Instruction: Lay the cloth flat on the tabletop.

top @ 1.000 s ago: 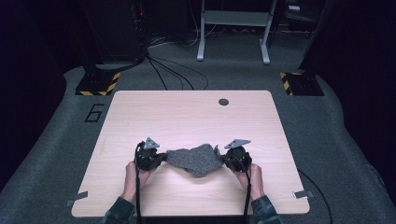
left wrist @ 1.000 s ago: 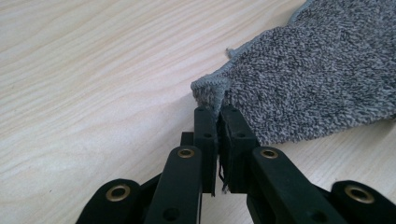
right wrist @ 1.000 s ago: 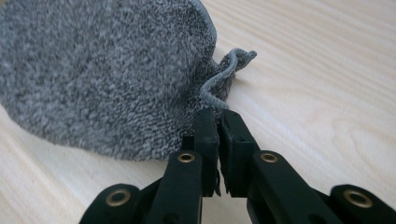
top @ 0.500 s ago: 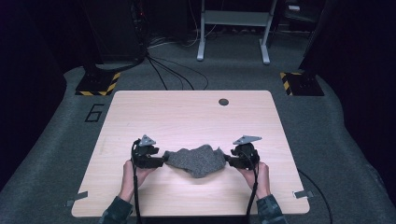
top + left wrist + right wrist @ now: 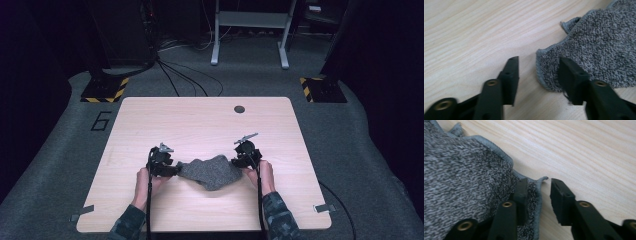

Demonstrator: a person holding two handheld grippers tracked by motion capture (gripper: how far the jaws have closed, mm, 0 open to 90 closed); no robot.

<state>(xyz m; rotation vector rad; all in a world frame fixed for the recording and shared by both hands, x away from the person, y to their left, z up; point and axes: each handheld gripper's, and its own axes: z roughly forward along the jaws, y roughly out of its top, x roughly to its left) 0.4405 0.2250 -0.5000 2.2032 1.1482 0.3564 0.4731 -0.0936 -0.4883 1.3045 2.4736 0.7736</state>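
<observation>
Left gripper [image 5: 537,66] first: its jaws stand apart, one flat on bare wood, the other resting on top of the grey towel [image 5: 599,47], right at the hemmed corner, with the towel's edge lying in the gap between them and nothing pinched. Over to the right gripper [image 5: 536,188], and it's a mirror of that: jaws parted, the one jaw sitting on the towel [image 5: 461,182], the other on open wood, and the towel's hemmed corner curling up into the space between, loose, not clamped. From the high view, the left gripper [image 5: 172,169] sits at the towel's left end and the right gripper [image 5: 239,160] at its right end, each in a hand, the left hand [image 5: 144,181] and right hand [image 5: 263,174] coming in from the near edge on patterned sleeves, a cable trailing back from each tool. The towel [image 5: 210,171] lies bunched between the two grippers on the near half of the table [image 5: 150,120], a rumpled heap with its lower edge sagging toward the person. Outward from there: pale wood all round it, a small dark round hole cover [image 5: 239,109] far back toward the right rear. Beyond the table, grey carpet, two yellow-and-black striped floor plates [image 5: 104,90] and cables running off into the dark.
</observation>
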